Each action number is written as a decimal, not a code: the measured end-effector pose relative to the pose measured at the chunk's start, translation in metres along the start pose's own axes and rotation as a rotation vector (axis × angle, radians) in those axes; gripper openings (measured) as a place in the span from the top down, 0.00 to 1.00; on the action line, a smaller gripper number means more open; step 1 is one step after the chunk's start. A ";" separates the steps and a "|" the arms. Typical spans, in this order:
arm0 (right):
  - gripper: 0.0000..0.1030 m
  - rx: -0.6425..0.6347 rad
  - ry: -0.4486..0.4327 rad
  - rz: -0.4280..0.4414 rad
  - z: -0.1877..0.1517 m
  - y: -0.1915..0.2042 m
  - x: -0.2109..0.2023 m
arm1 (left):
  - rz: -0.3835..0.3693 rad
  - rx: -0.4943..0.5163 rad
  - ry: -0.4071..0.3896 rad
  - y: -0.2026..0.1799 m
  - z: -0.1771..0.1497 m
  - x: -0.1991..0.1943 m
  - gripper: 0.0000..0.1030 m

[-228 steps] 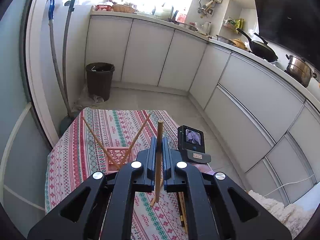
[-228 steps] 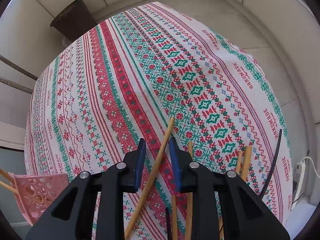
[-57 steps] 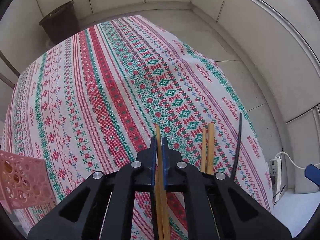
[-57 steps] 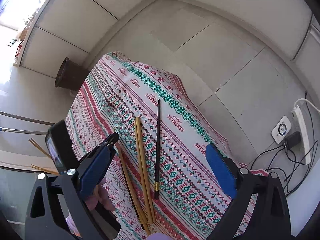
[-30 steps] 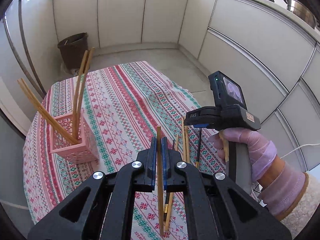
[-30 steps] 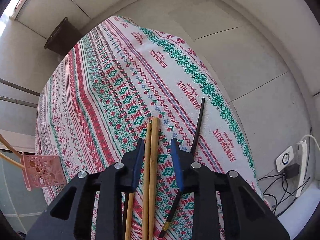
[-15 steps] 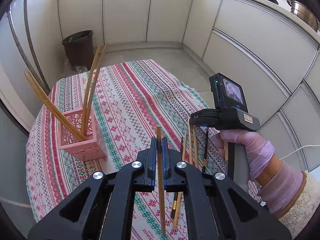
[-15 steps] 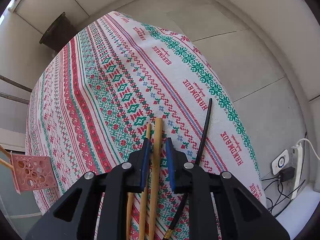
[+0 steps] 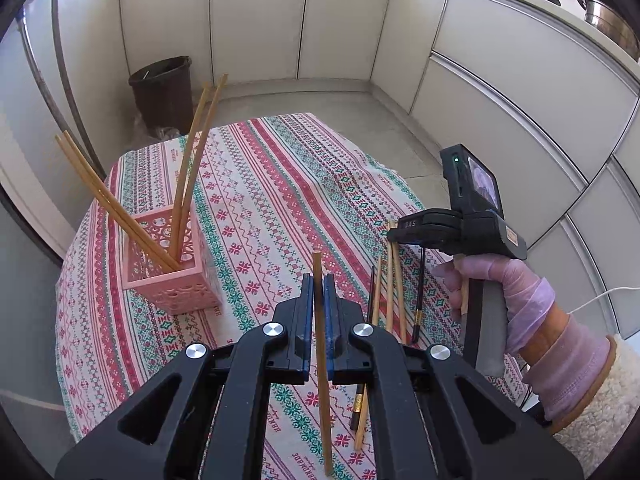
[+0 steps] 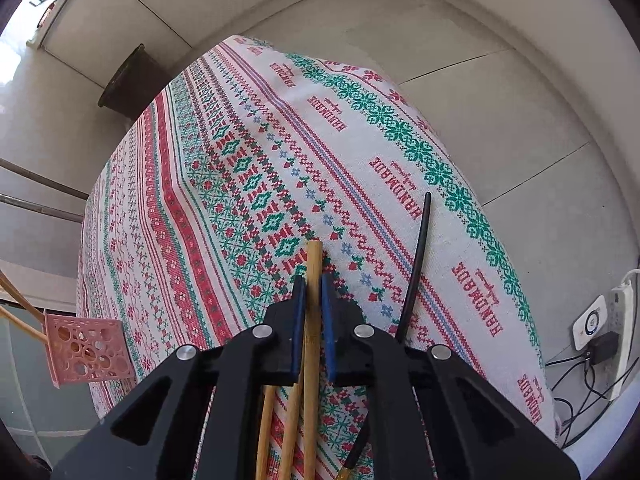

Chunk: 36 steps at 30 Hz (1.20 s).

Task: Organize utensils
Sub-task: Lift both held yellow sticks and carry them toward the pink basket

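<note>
Chopsticks partly sorted into the pink basket [image 9: 168, 276]

Four stand in it. The left gripper [image 9: 317, 312] clamps one wooden chopstick [image 9: 322, 380]; the right gripper [image 10: 311, 312] pinches another [image 10: 313, 280] on the tablecloth [image 10: 248, 168], where several, including a black chopstick [image 10: 416, 264], remain.

Chopsticks [image 9: 322, 360] pale matt wood; one black chopstick [image 10: 416, 264] glossy. Holder [image 9: 168, 276] pink perforated plastic. Tablecloth [image 9: 280, 200] woven cloth, matt. Gripper bodies matt black plastic.

right gripper [image 10: 311, 280] fingers now clamped on a bamboo chopstick [image 10: 313, 264], a second ago spread apart
</note>
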State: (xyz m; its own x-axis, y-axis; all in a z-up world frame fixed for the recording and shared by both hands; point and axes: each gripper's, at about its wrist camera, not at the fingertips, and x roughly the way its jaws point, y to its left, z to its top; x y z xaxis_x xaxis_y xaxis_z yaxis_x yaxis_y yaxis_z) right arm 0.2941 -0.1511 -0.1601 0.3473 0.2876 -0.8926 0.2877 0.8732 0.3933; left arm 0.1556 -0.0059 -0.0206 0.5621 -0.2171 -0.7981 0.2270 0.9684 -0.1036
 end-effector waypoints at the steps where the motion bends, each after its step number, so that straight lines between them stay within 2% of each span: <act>1: 0.93 0.003 -0.006 -0.005 -0.001 0.001 -0.001 | 0.002 -0.004 -0.005 0.001 0.000 -0.001 0.96; 5: 0.93 0.003 -0.028 0.006 -0.004 0.009 -0.012 | -0.001 -0.006 -0.035 0.003 0.002 -0.011 0.96; 8: 0.92 -0.037 -0.077 0.007 -0.009 0.020 -0.034 | -0.001 -0.009 -0.060 0.007 0.002 -0.020 0.96; 15: 0.93 -0.101 -0.170 0.090 -0.028 0.036 -0.096 | 0.007 -0.004 -0.111 0.011 0.000 -0.044 0.96; 16: 0.93 -0.102 -0.180 0.100 -0.030 0.037 -0.103 | 0.002 -0.001 -0.099 0.012 -0.001 -0.044 0.96; 18: 0.93 -0.104 -0.195 0.135 -0.037 0.038 -0.119 | -0.026 0.002 -0.021 0.012 -0.003 -0.029 0.94; 19: 0.93 -0.111 -0.212 0.147 -0.041 0.039 -0.129 | -0.029 -0.015 0.004 0.013 -0.005 -0.020 0.90; 20: 0.93 -0.123 -0.229 0.152 -0.043 0.041 -0.137 | -0.029 -0.028 0.047 0.015 -0.006 -0.005 0.85; 21: 0.93 -0.137 -0.250 0.154 -0.045 0.043 -0.144 | -0.028 -0.025 0.098 0.016 -0.006 0.012 0.72; 22: 0.93 -0.145 -0.261 0.155 -0.047 0.043 -0.149 | -0.002 -0.031 0.155 0.017 -0.008 0.033 0.66; 25: 0.92 -0.150 -0.268 0.174 -0.048 0.041 -0.156 | 0.061 -0.039 0.257 0.015 -0.009 0.086 0.67; 28: 0.92 -0.143 -0.265 0.189 -0.044 0.035 -0.158 | 0.139 -0.059 0.292 0.018 -0.005 0.125 0.65; 32: 0.92 -0.149 -0.273 0.201 -0.042 0.031 -0.163 | 0.145 -0.134 0.348 0.029 -0.002 0.159 0.62; 36: 0.92 -0.158 -0.278 0.226 -0.042 0.032 -0.169 | 0.177 -0.110 0.342 0.026 0.000 0.178 0.64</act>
State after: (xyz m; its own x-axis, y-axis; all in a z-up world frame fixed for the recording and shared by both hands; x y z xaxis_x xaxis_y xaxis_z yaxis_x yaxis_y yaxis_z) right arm 0.2076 -0.1551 -0.0062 0.6206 0.3812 -0.6853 0.0425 0.8563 0.5148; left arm 0.2610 -0.0194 -0.1655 0.2833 -0.0100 -0.9590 0.0530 0.9986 0.0052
